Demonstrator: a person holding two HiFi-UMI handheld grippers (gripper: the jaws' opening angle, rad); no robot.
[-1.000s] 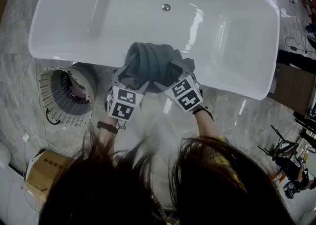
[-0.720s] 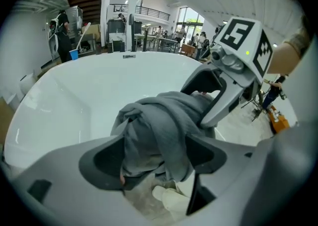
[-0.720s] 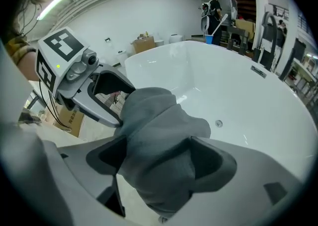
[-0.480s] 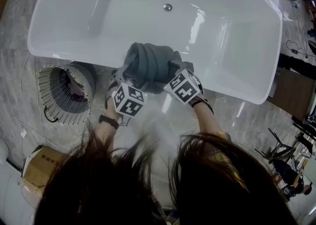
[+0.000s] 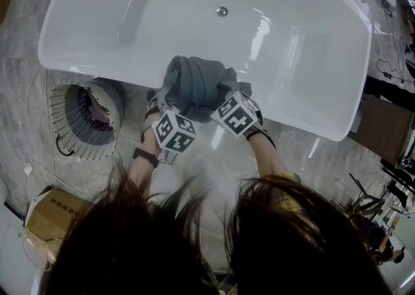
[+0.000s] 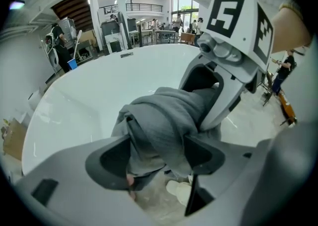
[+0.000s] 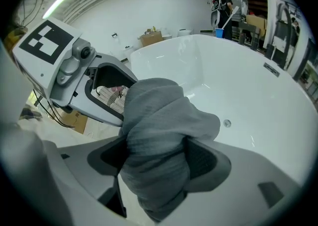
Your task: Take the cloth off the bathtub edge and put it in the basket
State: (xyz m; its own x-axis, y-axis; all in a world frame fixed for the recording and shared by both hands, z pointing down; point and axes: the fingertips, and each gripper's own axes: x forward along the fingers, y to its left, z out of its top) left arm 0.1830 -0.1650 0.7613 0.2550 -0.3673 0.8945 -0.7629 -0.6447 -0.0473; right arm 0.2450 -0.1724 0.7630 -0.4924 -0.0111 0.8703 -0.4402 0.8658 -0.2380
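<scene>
Nearest the camera, below the person's hair: two forearms are reaching forward, each hand carrying tongs.

- Left tongs [image 6: 158,156]: these are pinching a fold of the grey cloth [image 6: 166,115] from its left side.
- Right tongs [image 7: 154,163]: these are pinching the same cloth from the right, with a thick bunch filling the gap.
- Cloth: it is sitting gathered in a heap between both tongs, at the near rim of the bathtub [image 5: 305,122]. Whether it is touching the rim is not showing.
- Basket [image 5: 68,135]: it is standing on the floor to the left of the hands, just beside the tub, with something pinkish lying inside.
- Beyond: the tub's bare white inside is lying open.

Progress, as a judgement: the grasping looks done. Carrying the cloth leftward and dropping it in the basket are remaining.
</scene>
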